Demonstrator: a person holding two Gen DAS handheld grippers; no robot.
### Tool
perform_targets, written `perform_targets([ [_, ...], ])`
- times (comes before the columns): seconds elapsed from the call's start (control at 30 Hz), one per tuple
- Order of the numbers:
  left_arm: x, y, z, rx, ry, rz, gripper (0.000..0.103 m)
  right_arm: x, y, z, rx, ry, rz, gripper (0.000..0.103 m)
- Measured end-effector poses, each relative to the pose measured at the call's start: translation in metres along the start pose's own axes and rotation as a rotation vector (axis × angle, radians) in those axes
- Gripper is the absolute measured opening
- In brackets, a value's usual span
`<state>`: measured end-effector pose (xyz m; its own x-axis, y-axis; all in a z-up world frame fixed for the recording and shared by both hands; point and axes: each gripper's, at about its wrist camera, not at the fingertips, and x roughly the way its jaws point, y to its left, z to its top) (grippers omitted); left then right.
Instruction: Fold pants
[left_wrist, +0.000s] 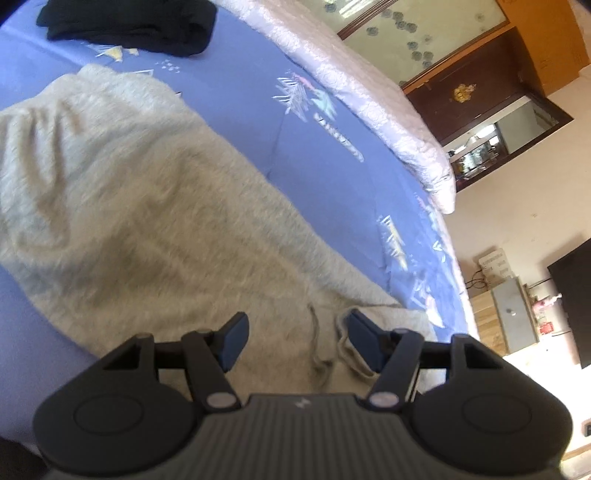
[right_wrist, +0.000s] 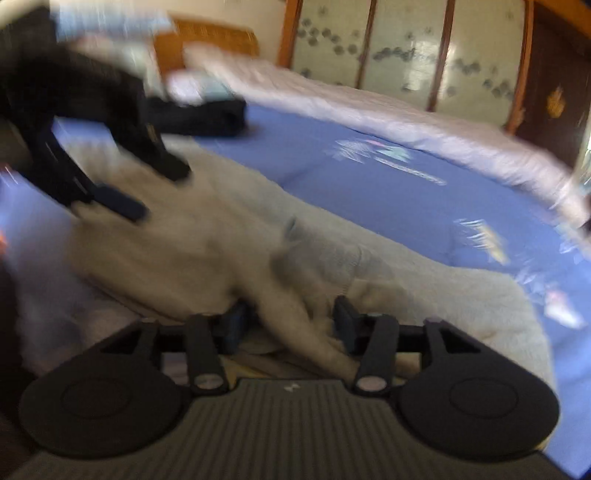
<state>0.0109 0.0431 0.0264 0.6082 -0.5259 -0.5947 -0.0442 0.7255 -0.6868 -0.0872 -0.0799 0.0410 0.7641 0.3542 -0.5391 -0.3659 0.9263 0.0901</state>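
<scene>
Light grey fleece pants (left_wrist: 147, 206) lie spread on a blue bedsheet (left_wrist: 314, 155). My left gripper (left_wrist: 293, 341) hovers open just above the pants' near end, where a drawstring (left_wrist: 317, 350) lies between its fingers. In the blurred right wrist view the same pants (right_wrist: 229, 236) run across the bed. My right gripper (right_wrist: 290, 326) is open, with a raised fold of the pants lying between its fingers. The left gripper (right_wrist: 159, 188) shows there at upper left, open above the pants.
A folded black garment (left_wrist: 129, 26) lies at the far side of the bed, also in the right wrist view (right_wrist: 199, 114). A pink quilt (left_wrist: 369, 99) runs along the far edge. A wardrobe (left_wrist: 480, 92) and low furniture (left_wrist: 513, 317) stand beyond the bed.
</scene>
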Motion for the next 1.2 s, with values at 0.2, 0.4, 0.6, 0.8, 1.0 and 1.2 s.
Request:
perform_targets([
  [0.2,0.024,-0.048,0.002,0.117,0.042,-0.143,0.058,-0.046,-0.065,0.017,0.365,-0.142,0.014,0.022],
  [0.4,0.087,-0.083,-0.014,0.260,0.175,-0.137,0.046,-0.015,-0.100,-0.009,0.628,-0.017,-0.079,0.017],
  [0.6,0.122,-0.041,-0.010,0.219,0.200,-0.027,0.006,-0.002,-0.106,-0.035,0.736,0.010,-0.111,0.005],
  [0.8,0.065,-0.031,-0.011,0.200,0.102,0.000,0.037,-0.022,-0.094,-0.026,0.724,-0.023,-0.101,0.041],
  [1.0,-0.027,0.011,-0.012,0.172,-0.059,0.043,0.042,-0.022,-0.061,-0.012,0.552,-0.033,-0.099,0.045],
  [1.2,-0.102,0.075,-0.001,-0.004,-0.192,0.131,0.048,0.006,-0.022,0.009,0.439,-0.009,-0.015,0.045],
])
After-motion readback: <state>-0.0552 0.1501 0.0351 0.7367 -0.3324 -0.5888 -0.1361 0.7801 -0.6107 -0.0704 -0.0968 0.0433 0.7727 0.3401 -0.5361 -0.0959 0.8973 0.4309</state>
